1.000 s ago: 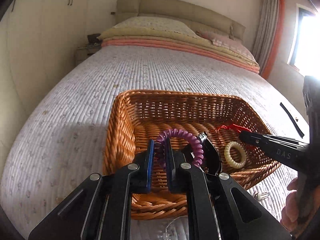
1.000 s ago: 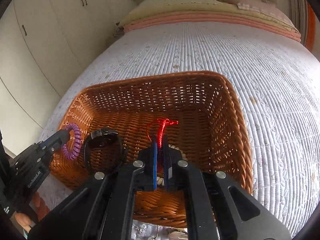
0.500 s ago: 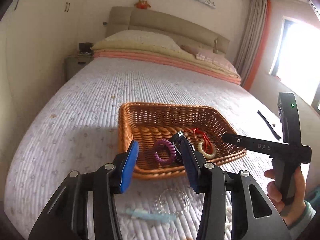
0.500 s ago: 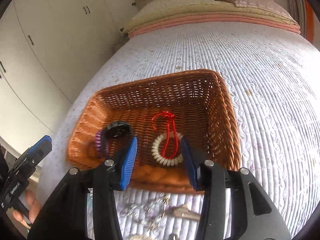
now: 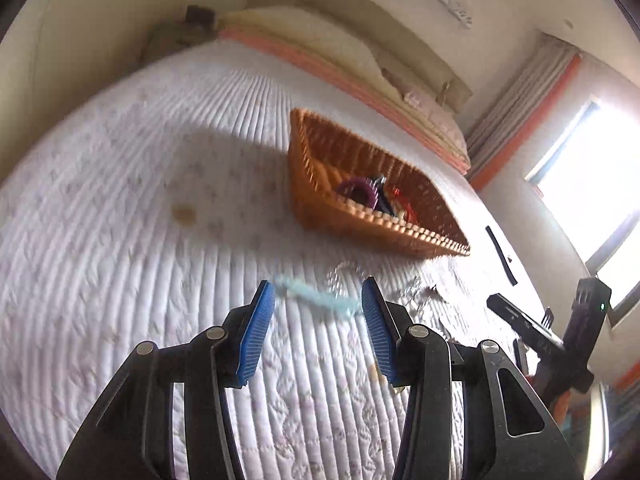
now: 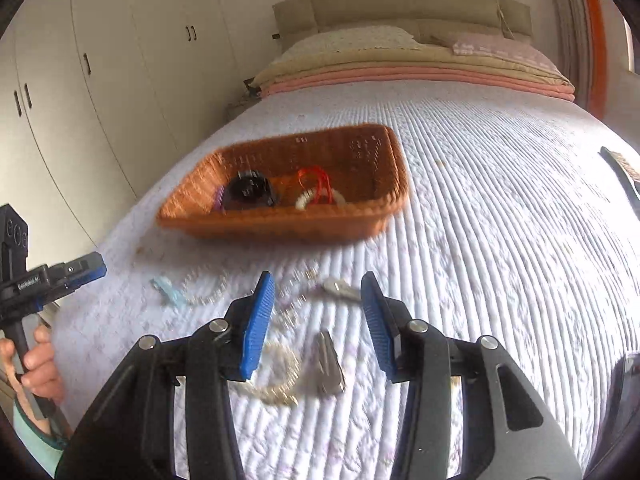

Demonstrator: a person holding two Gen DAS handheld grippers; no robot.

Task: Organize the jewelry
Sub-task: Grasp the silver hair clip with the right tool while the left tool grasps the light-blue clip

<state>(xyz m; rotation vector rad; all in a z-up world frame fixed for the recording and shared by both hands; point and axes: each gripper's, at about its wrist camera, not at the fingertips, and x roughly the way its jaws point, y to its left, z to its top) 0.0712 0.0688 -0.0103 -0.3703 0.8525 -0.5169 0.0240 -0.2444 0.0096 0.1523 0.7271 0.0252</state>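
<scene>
A wicker basket (image 6: pixel 280 224) (image 5: pixel 316 200) sits on the quilted bed. It holds a purple coil bracelet (image 5: pixel 358 192), a black watch (image 6: pixel 250 192), a white bead bracelet (image 6: pixel 316 200) and a red cord (image 6: pixel 316 180). My left gripper (image 5: pixel 318 308) is open and empty, above a light-blue piece (image 5: pixel 316 298) on the quilt. My right gripper (image 6: pixel 318 300) is open and empty too, over a silver clip (image 6: pixel 330 360), a pale chain (image 6: pixel 276 376) and another silver piece (image 6: pixel 340 288). A clear bead bracelet (image 6: pixel 204 288) lies to the left, near the light-blue piece (image 6: pixel 168 290).
A black strap (image 5: pixel 500 254) lies on the bed's right side. Pillows and folded blankets (image 6: pixel 400 64) are stacked at the headboard. White wardrobes (image 6: pixel 80 80) stand along the left. A hand (image 6: pixel 36 364) holds the left gripper's handle at the bed's near-left corner.
Both grippers let go of their pieces in the basket, opened, and drew back toward the near edge of the bed. The purple coil and the red cord with white beads now lie in the basket.
</scene>
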